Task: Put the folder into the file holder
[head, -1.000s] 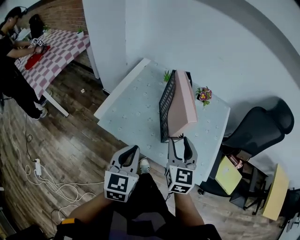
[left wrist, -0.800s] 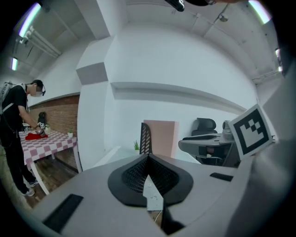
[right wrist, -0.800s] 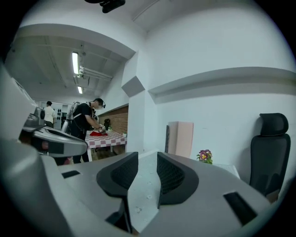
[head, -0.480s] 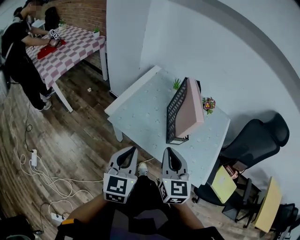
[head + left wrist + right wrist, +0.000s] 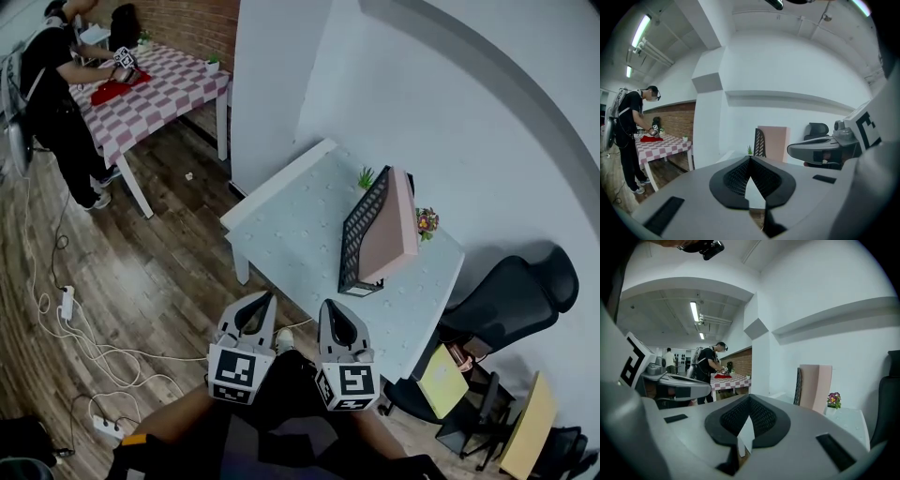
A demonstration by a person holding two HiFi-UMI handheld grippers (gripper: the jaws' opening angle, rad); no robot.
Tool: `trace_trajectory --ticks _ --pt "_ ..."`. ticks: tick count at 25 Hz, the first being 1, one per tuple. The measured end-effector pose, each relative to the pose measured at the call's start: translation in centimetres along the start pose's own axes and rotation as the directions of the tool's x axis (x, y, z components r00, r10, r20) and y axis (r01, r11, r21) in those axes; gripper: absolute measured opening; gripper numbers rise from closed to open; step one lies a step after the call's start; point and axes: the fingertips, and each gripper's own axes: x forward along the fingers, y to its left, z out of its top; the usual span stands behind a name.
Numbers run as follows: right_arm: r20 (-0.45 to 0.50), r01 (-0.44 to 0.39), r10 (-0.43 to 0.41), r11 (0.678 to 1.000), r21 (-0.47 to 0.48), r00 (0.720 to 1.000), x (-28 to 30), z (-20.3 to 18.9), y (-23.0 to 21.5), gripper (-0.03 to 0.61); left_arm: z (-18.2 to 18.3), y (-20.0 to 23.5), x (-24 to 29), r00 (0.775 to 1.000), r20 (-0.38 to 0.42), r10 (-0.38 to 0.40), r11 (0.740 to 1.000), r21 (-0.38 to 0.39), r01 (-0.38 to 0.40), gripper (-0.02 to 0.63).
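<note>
1. The pink folder point(image 5: 396, 223) is already standing in the black mesh file holder point(image 5: 357, 236). Its broad face leans toward the wall side, and its top edge shows above the mesh.
2. The file holder sits on the pale desk point(image 5: 295, 220), toward the end nearest the wall. The rest of the desk top in front of it is bare.
3. A small green plant point(image 5: 366, 176) stands just beside the far end of the holder. A little pot of flowers point(image 5: 428, 221) stands near the folder's wall side.
4. The left gripper point(image 5: 266, 298) is held low in front of the person's body, well short of the desk. In the left gripper view its jaws meet at the tips with nothing between them.
5. The right gripper point(image 5: 329, 306) is just beside it, at about the same height. Its jaws are pressed together too, and the right gripper view shows them empty.
6. Both grippers point roughly toward the desk, over the wooden floor point(image 5: 169, 253).
7. A dark office chair point(image 5: 517, 289) stands past the desk's right end.
8. White cables point(image 5: 89, 342) trail over the floor to the left.
9. Across the room another person point(image 5: 49, 80) bends over a second desk with a checkered cloth point(image 5: 159, 89), where something red point(image 5: 111, 92) lies.
</note>
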Motion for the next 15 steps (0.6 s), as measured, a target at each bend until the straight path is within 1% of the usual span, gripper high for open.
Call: trace_trajectory --ticks 7,15 --pt "-0.022 0.014 -0.014 1.000 0.000 1.000 0.4 -0.1 -0.4 0.014 0.0 -0.1 0.7 1.000 -0.002 -0.027 1.000 -0.008 0.027 0.008" --pt "-0.061 0.024 -0.023 1.000 0.014 0.998 1.0 -1.5 -0.3 0.014 -1.1 -0.1 1.1 0.998 -0.027 -0.048 0.999 -0.019 0.048 0.008"
